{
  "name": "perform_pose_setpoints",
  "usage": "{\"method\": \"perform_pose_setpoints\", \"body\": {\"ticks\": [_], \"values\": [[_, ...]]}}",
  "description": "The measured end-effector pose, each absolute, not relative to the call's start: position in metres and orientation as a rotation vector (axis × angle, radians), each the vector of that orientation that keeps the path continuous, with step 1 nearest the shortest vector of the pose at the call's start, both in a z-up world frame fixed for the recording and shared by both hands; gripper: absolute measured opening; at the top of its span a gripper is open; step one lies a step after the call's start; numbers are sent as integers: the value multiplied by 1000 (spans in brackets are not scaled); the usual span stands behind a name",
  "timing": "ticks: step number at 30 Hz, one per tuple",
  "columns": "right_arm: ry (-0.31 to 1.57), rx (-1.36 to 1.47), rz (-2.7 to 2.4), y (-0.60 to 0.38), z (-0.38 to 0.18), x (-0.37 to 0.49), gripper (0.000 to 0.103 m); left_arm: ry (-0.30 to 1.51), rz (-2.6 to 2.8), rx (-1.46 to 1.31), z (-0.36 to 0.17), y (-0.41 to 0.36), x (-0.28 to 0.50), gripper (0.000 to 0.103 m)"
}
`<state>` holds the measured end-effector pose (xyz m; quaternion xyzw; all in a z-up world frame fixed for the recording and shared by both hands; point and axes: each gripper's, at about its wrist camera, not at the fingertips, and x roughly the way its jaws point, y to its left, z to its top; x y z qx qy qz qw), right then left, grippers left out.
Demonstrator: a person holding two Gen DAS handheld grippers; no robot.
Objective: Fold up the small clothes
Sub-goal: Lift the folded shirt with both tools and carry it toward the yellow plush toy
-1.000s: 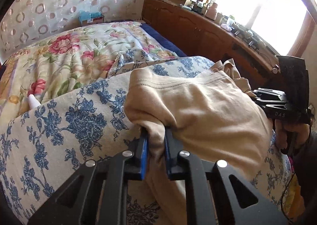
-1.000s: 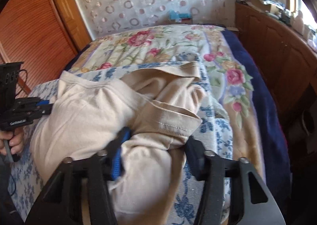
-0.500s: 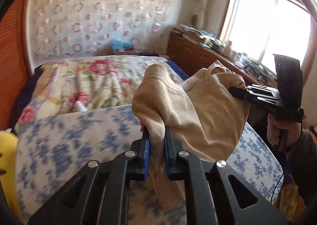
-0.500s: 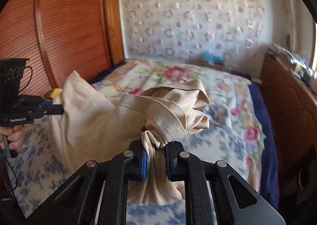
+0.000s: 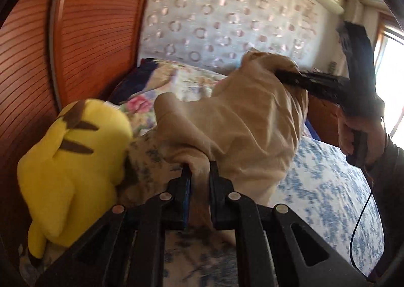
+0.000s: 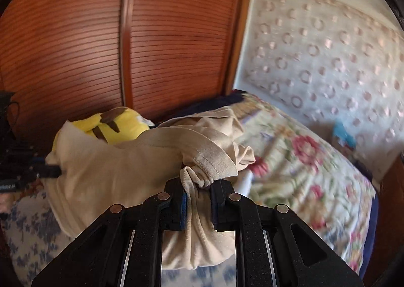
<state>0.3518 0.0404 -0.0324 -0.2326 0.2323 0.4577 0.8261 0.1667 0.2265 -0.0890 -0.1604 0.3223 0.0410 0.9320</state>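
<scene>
Bedroom bed is waiting; both the left gripper and right gripper are pinching the beige shirt bunched in the air, no fold showing yet.

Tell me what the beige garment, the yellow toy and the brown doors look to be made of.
Beige garment: soft matte knit, probably cotton jersey; it drapes limply and shows a stitched hem.
Yellow toy: plush fabric, fuzzy and stuffed-looking, with brown stripes.
Brown doors: likely varnished wood with horizontal slats; laminate cannot be ruled out.
</scene>
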Motion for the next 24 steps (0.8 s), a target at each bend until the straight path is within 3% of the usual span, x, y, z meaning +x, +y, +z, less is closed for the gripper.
{"method": "perform_pose_setpoints", "body": {"ticks": [8,19,24], "values": [[495,-617,1059,137,-62,355,11,698,123,-373,-118,236,155,10],[362,-564,1083,147,19,338,11,608,50,-401,-70,241,155,10],[437,-612,1039,143,-4,345,11,679,53,-416,-90,239,168,10]]}}
